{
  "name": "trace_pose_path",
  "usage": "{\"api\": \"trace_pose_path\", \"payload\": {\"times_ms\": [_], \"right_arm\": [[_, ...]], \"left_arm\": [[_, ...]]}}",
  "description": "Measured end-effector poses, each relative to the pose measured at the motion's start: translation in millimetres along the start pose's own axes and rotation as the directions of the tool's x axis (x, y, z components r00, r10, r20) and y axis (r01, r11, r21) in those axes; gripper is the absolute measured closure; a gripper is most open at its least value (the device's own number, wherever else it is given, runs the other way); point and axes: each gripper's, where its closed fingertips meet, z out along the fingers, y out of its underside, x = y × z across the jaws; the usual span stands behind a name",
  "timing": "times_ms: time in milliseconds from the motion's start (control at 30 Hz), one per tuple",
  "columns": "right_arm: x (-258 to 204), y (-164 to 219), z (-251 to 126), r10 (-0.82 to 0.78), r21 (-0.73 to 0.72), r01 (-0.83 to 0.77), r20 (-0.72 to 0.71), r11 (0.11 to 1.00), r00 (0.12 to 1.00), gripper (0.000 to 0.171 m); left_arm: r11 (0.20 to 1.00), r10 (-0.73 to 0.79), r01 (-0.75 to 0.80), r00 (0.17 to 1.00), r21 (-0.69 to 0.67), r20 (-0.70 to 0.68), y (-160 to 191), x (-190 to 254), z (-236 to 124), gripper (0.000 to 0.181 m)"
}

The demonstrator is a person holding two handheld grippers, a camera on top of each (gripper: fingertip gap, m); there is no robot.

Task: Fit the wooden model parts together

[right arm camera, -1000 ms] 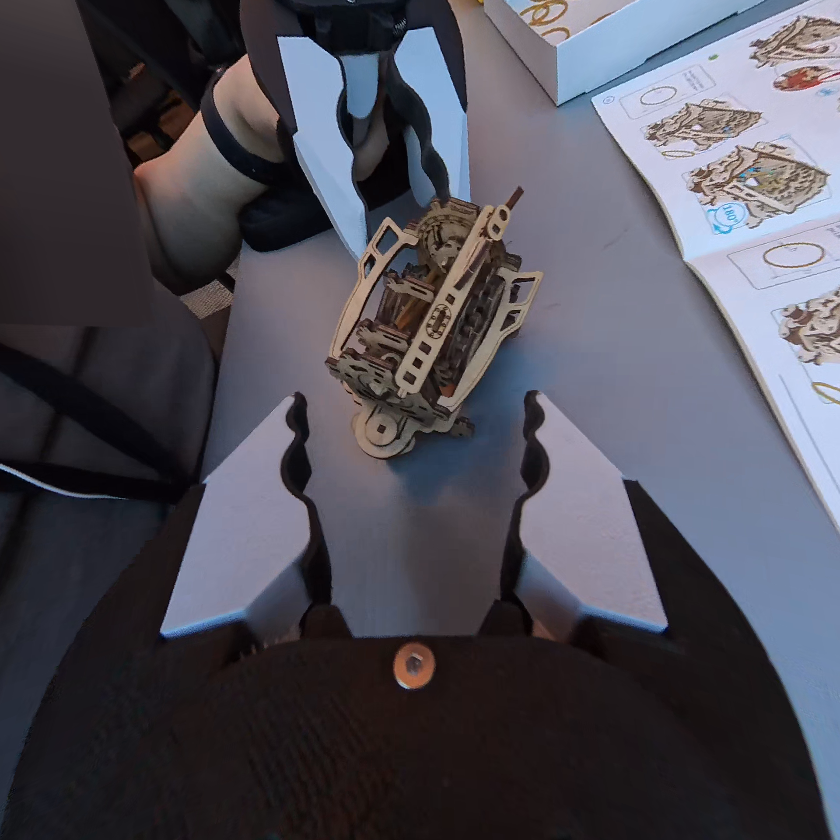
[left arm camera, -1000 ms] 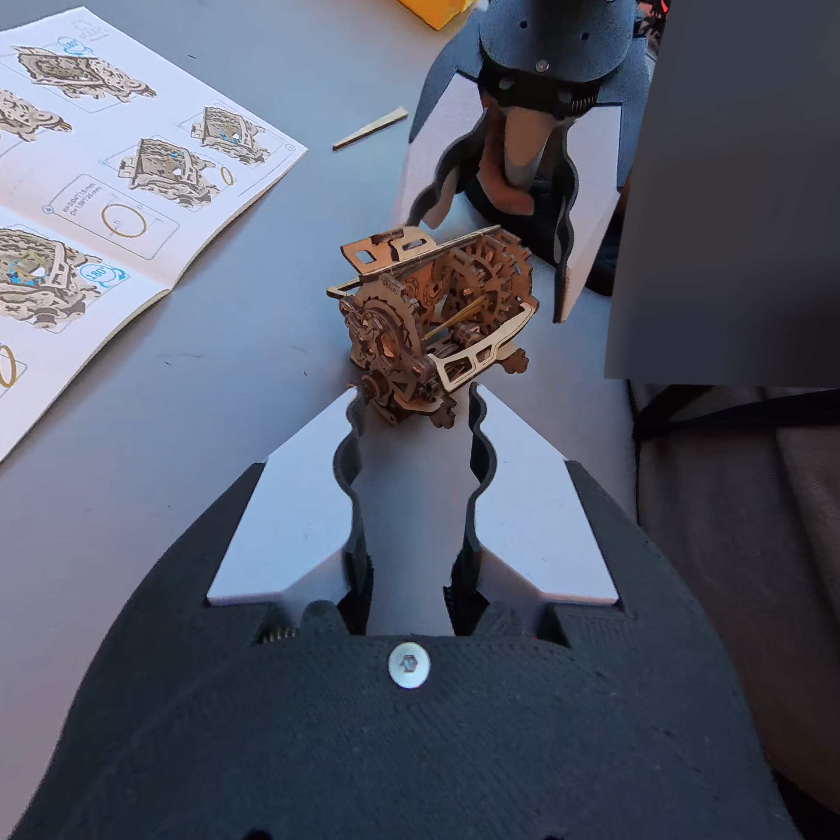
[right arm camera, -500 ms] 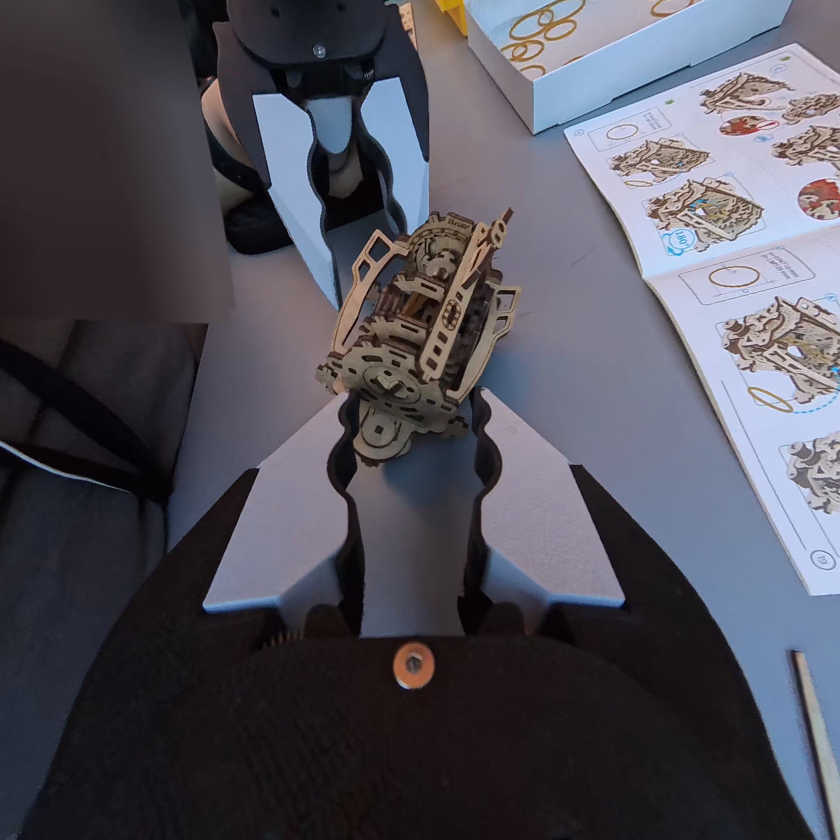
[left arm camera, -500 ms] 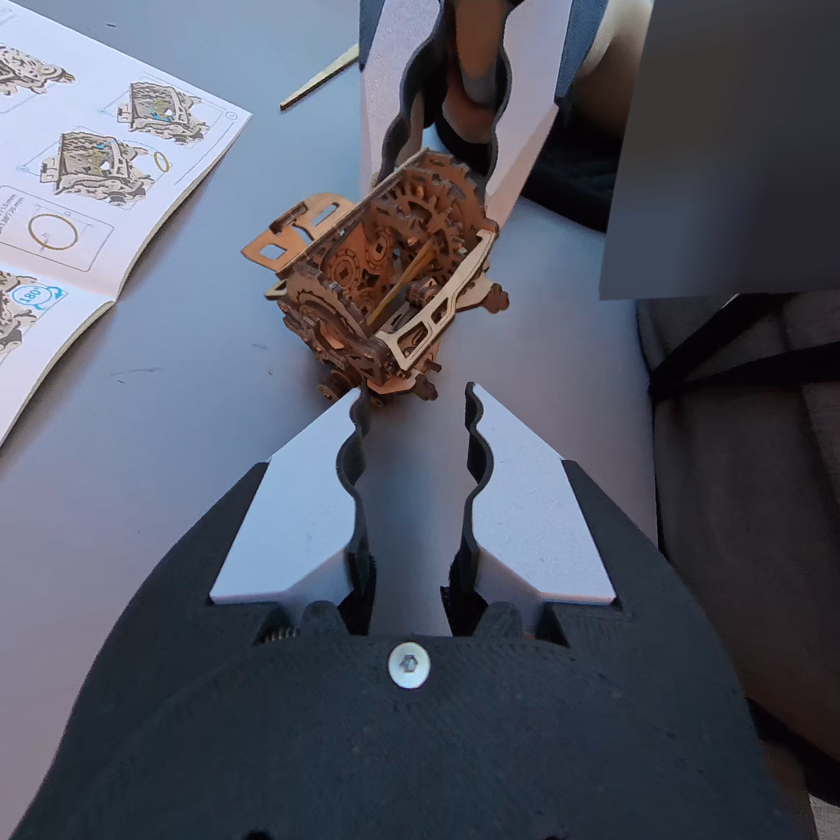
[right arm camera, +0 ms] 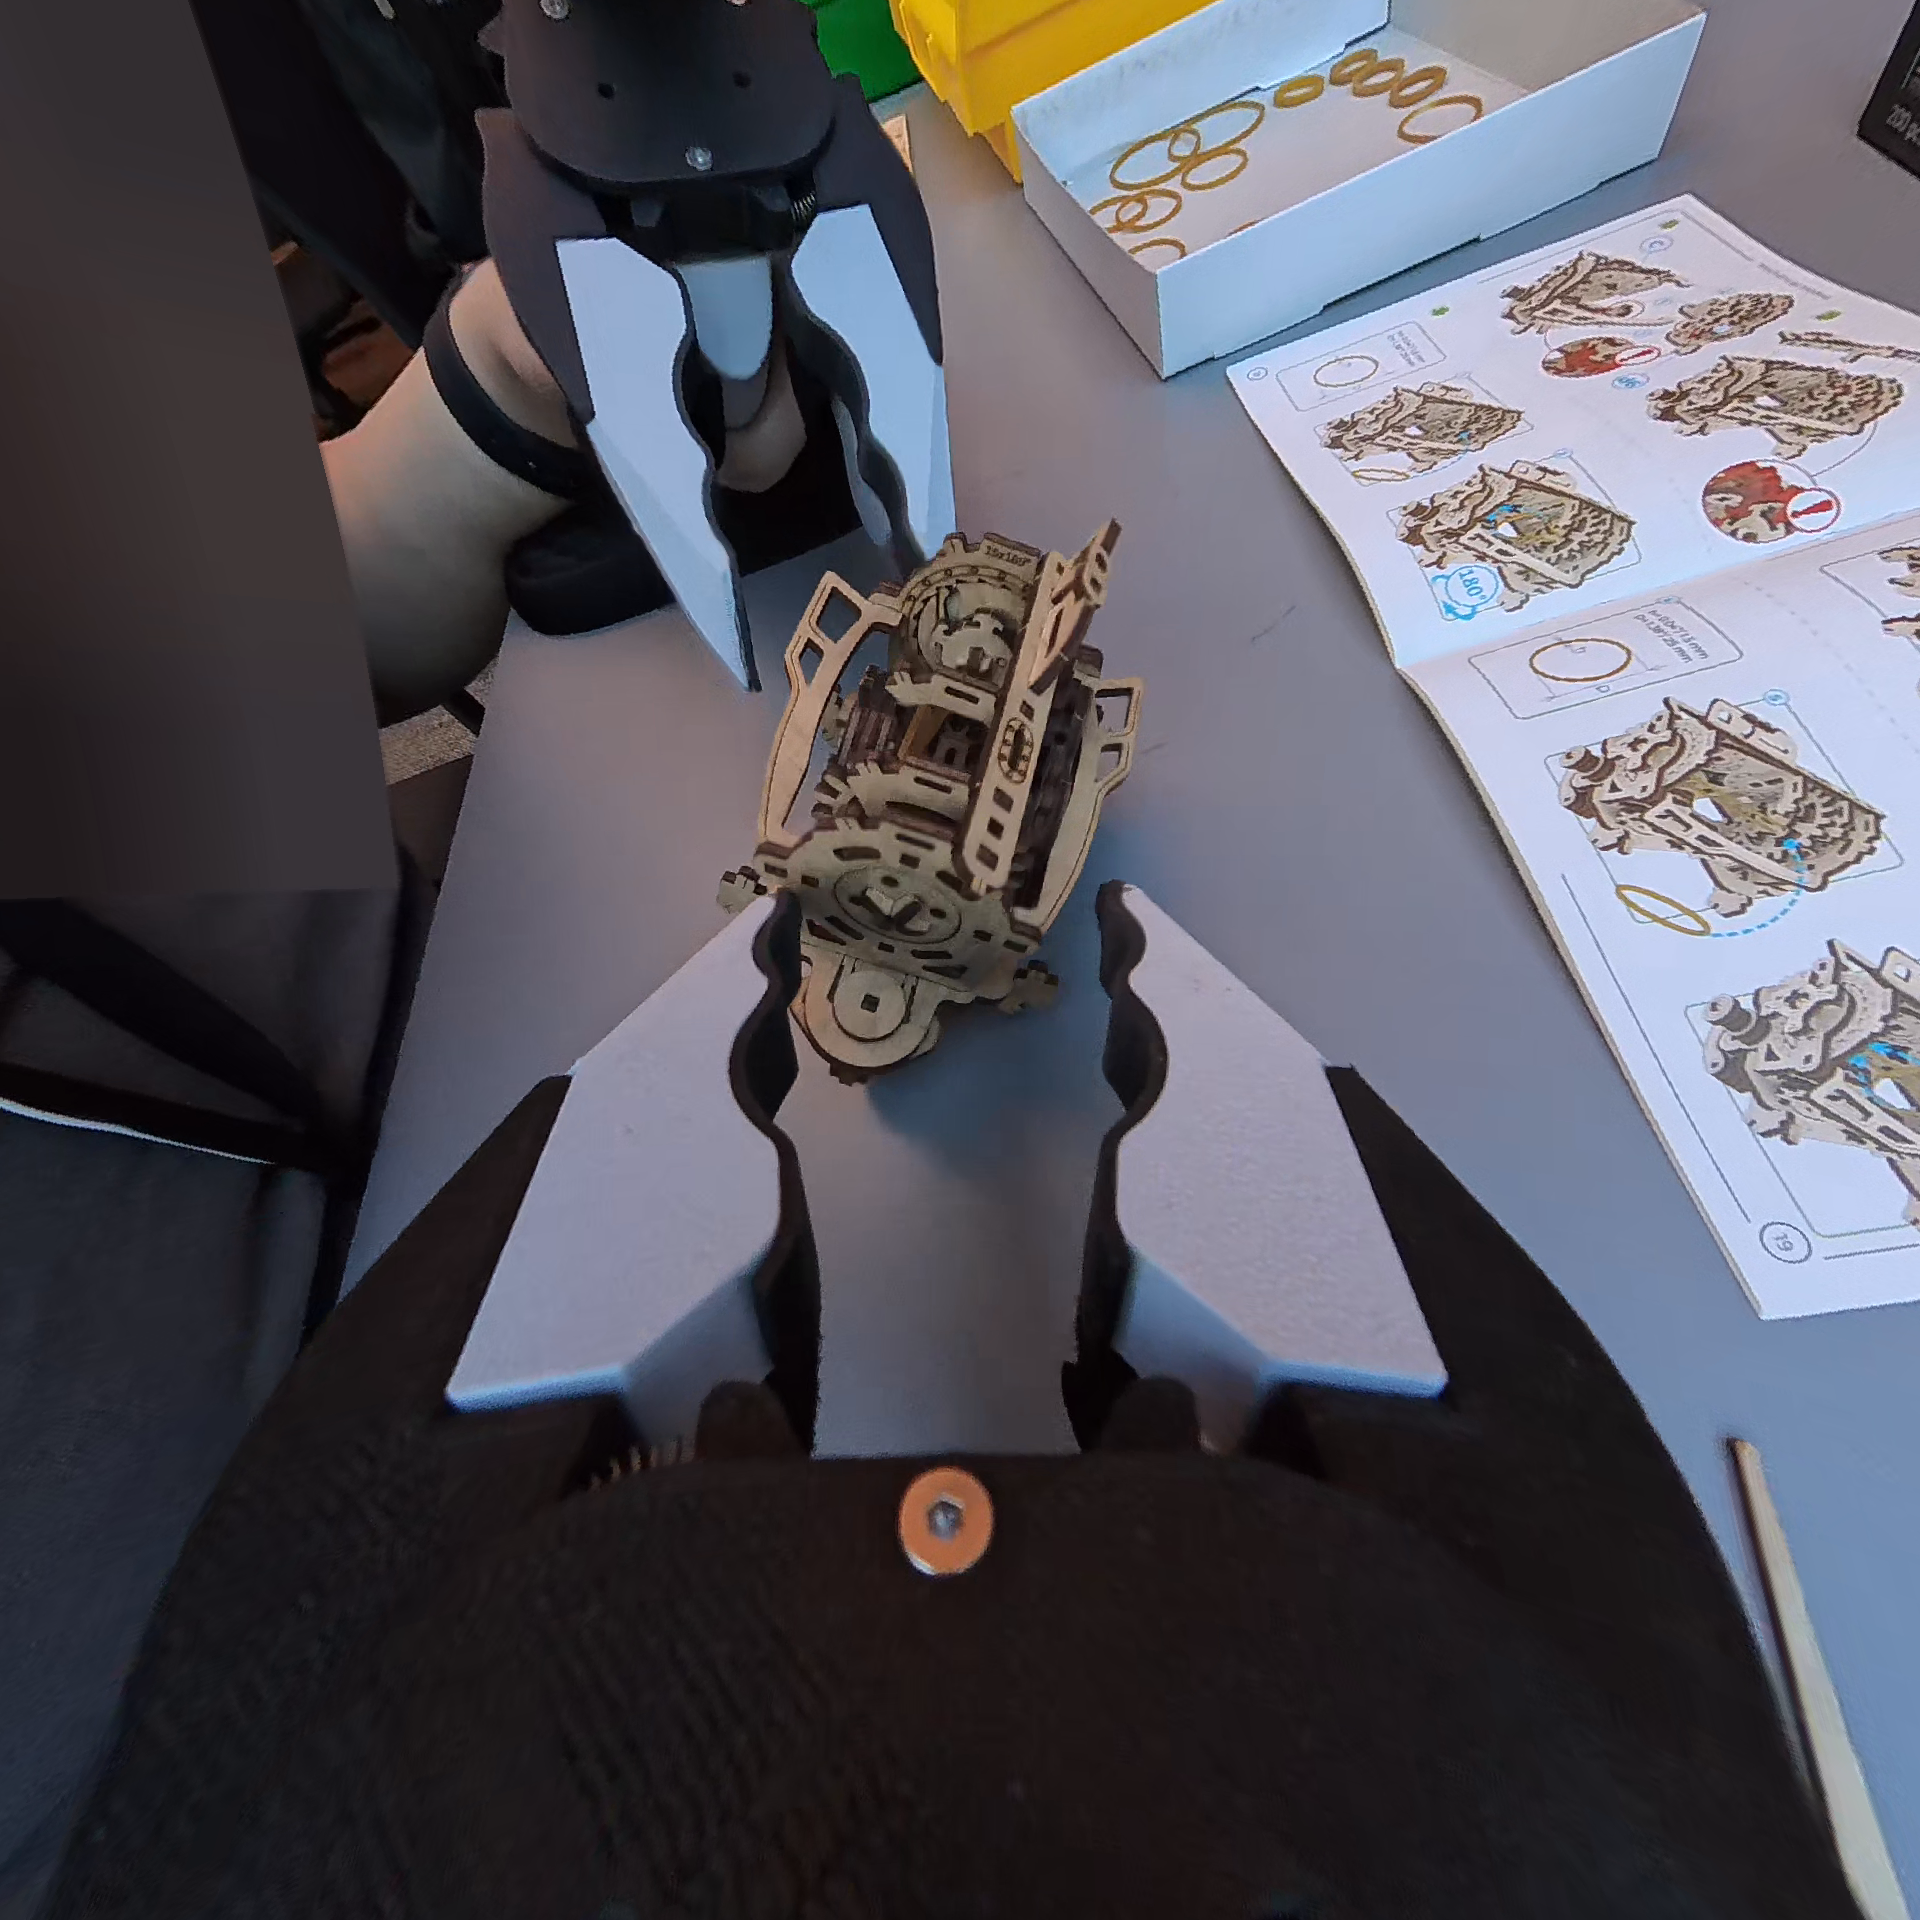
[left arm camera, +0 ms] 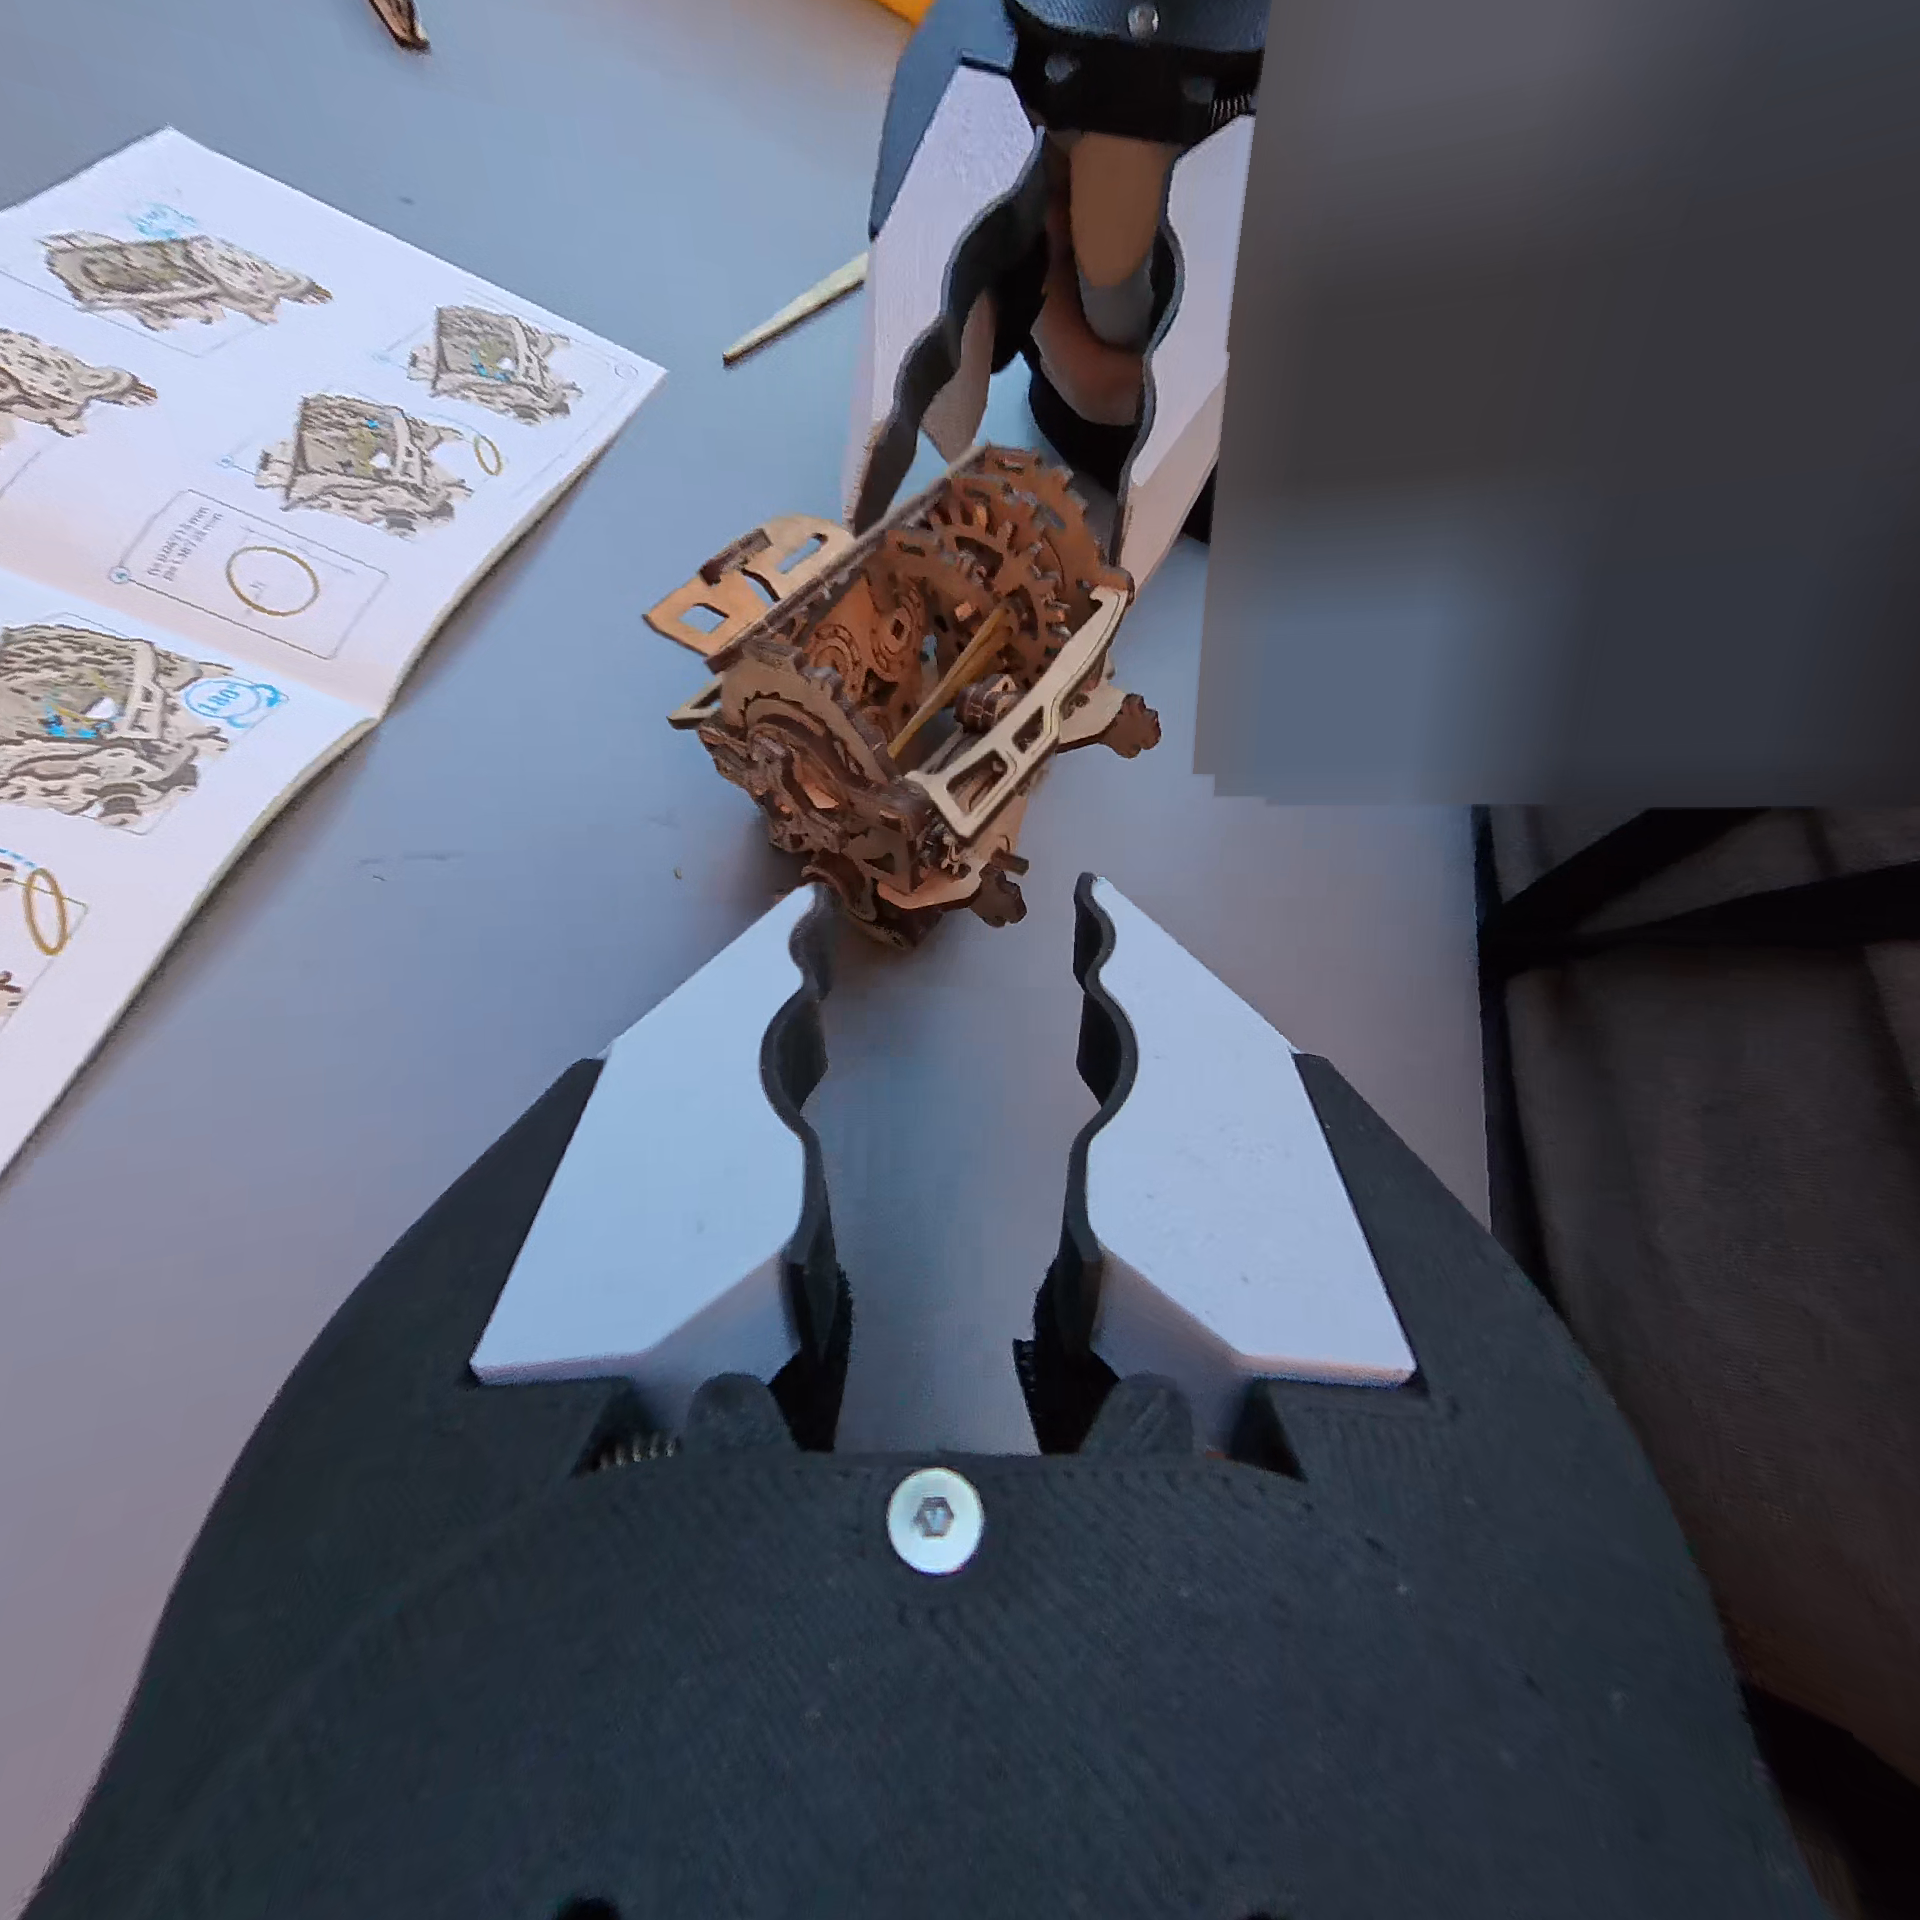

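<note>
A wooden model (left arm camera: 914, 717) of gears and pierced plates sits tilted on a grey surface (left arm camera: 436, 1039), at mid-frame in both wrist views. The left tool (left arm camera: 945, 914) fills the lower half of the left wrist view, its 2 white fingers parted with a clear gap between them and nothing held; the left fingertip (left arm camera: 800, 914) lies just beside the model's near corner. At the top of that view the right tool (left arm camera: 997, 520) reaches down over the model's far end, a fingertip on each side of the gear stack; whether either one touches the wood cannot be told.

In the right wrist view the right tool (right arm camera: 940, 904) has its fingers apart around the model's (right arm camera: 935, 790) near end, the left fingertip (right arm camera: 769, 925) against the round faceplate and the right one standing clear of the wood, so no grip closes on it. The left tool (right arm camera: 821, 613) appears at upper left of this view, fingers parted, just behind the model, with a hand (right arm camera: 468, 468) behind it.

An open booklet (right arm camera: 1662, 675) lies at right, a white box (right arm camera: 1340, 239) of tan rings at upper right, a yellow bin (right arm camera: 987, 62) and a green object (right arm camera: 857, 47) at top. A wooden stick (left arm camera: 795, 307) rests above the model in the left wrist view.
</note>
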Motion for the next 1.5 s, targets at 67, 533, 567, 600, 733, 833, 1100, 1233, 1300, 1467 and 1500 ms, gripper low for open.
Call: {"api": "trace_pose_path", "payload": {"times_ms": [67,533,567,600,733,833,1100,1233,1300,1467,1500], "right_arm": [[4.7,1.3,-3.0,-0.024,-0.008,0.024,-0.032,1.000,0.999,0.108],[52.5,-59.1,-77.0,-0.073,0.297,0.188,-0.358,0.936,0.931,0.071],[64.0,-63.6,-87.3,-0.074,0.282,0.216,-0.442,0.935,0.894,0.066],[76.3,-66.2,-96.8,-0.067,0.249,0.228,-0.523,0.941,0.849,0.066],[101.3,-71.9,-109.1,-0.162,0.041,0.260,-0.686,0.965,0.709,0.068],[118.9,-63.3,-97.7,-0.198,-0.103,0.178,-0.707,0.979,0.679,0.072],[147.2,-28.9,-58.5,-0.132,-0.113,0.076,-0.662,0.991,0.738,0.095],[157.1,-9.0,-57.7,-0.155,-0.163,0.058,-0.690,0.985,0.707,0.093],[155.5,-15.4,-55.7,-0.125,-0.111,0.067,-0.690,0.992,0.713,0.093],[151.6,-25.0,-62.5,-0.112,-0.063,0.095,-0.716,0.993,0.690,0.089],[151.8,-27.3,-64.7,-0.114,-0.057,0.106,-0.725,0.993,0.679,0.088]], "left_arm": [[0.999,-0.018,0.017,1.000,0.042,0.017,-7.5,-3.9,-7.4,0.136],[0.988,-0.074,-0.036,0.740,0.149,0.668,-44.6,-99.6,-110.4,0.092],[0.992,-0.051,-0.051,0.680,0.117,0.731,-48.1,-106.7,-122.8,0.088],[0.995,-0.025,-0.059,0.624,0.079,0.781,-51.3,-112.8,-133.5,0.086],[0.996,0.062,0.020,0.508,-0.083,0.859,-48.6,-133.5,-148.5,0.067],[0.986,0.043,0.111,0.554,-0.125,0.831,-42.6,-142.4,-136.3,0.076],[0.999,0.011,0.030,0.560,-0.033,0.829,-56.0,-176.4,-119.4,0.088],[0.996,-0.038,0.089,0.585,-0.017,0.810,-27.3,-177.2,-87.2,0.086],[0.992,-0.036,0.117,0.582,-0.040,0.812,-21.3,-179.6,-77.6,0.081],[0.994,-0.031,0.105,0.523,-0.029,0.852,-23.2,-184.1,-82.9,0.078],[0.994,-0.031,0.106,0.514,-0.027,0.857,-23.3,-184.4,-85.4,0.078]]}}
